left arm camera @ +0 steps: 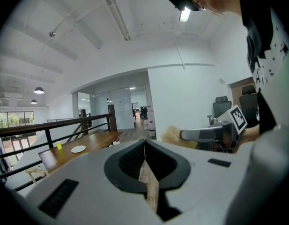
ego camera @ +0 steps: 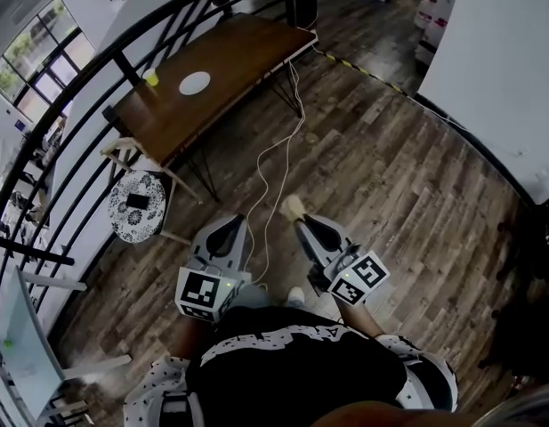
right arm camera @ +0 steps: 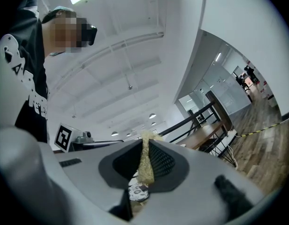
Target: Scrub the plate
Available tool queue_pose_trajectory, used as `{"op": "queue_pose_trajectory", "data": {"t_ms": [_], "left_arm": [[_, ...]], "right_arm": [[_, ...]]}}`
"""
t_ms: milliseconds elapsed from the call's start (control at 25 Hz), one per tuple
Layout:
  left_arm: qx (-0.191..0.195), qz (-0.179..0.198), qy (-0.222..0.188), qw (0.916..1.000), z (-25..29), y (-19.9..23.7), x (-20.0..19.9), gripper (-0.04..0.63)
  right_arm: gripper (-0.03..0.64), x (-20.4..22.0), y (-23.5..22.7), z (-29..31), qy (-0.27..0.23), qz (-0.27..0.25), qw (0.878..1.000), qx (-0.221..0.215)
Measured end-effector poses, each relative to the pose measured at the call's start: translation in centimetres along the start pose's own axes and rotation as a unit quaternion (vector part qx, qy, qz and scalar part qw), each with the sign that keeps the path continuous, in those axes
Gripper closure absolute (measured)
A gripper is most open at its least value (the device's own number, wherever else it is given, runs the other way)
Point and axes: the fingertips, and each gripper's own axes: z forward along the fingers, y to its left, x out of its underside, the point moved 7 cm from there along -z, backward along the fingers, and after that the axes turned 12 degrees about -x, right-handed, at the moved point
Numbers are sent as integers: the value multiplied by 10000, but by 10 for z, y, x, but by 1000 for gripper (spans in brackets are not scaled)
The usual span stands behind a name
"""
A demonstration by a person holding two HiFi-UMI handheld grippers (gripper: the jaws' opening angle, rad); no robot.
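Plate on surface; well apart from surface, left tongs together, right tongs clamped on scrub pad.

Looks like an open-plan office up on a mezzanine: swivel chair, black railing, plank floor, long wooden tabletop, pendant lamps.
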Motion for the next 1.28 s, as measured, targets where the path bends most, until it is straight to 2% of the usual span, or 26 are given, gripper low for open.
{"op": "queue_pose_trajectory", "data": {"t_ms": [280, 440, 1280], "left_arm": [[-1, -364, 3, 9993, 12, 21, 14, 581], [79, -367, -137, 9992, 27, 38, 14, 581], [-372, -767, -273, 9960, 67, 155, 27, 581]], "right_arm": [[572, 7, -4, 15, 179, -17, 9998, 31], [572, 6, -14, 34, 314, -113, 9994, 98], [572, 5, -47, 171, 892, -384, 9940, -511]]}}
